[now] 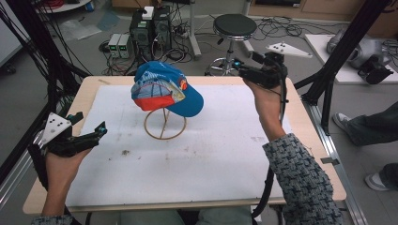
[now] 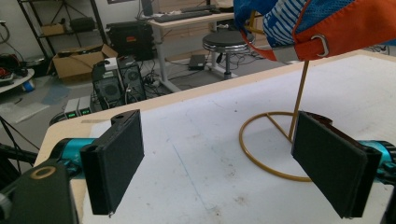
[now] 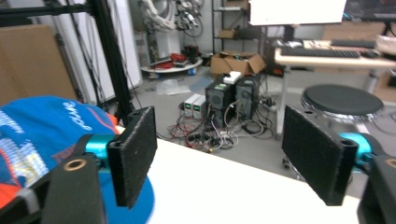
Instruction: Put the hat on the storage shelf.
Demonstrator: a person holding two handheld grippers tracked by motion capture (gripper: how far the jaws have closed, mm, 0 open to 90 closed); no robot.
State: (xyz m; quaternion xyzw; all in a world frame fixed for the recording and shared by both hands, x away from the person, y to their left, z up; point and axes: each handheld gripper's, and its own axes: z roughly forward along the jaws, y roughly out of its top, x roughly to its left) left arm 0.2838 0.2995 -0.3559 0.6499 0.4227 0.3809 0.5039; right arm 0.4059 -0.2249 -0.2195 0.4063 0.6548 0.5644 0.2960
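High view overhead; gripper views share cap [image 1: 164, 91].

Cap [image 1: 165, 91] sits on top of wire stand [image 1: 164, 125], stand's ring base on the white mat [image 1: 211, 154], mat on the table [image 1: 300, 122]. Left gripper [image 1: 90, 132] near table's left edge, jaws wide apart, pointing toward the stand; in left gripper view the stand [image 2: 275, 144] lies ahead, just left of the right-hand jaw, cap [image 2: 317, 28] above and beyond the jaws, nothing between them. Right gripper [image 1: 244, 65] held over the far table edge, right of the cap, jaws apart; in right gripper view cap [image 3: 42, 135] lies left of and behind the left-hand jaw. Stool [image 1: 234, 27] and computer towers [image 1: 150, 28] on the floor behind the table
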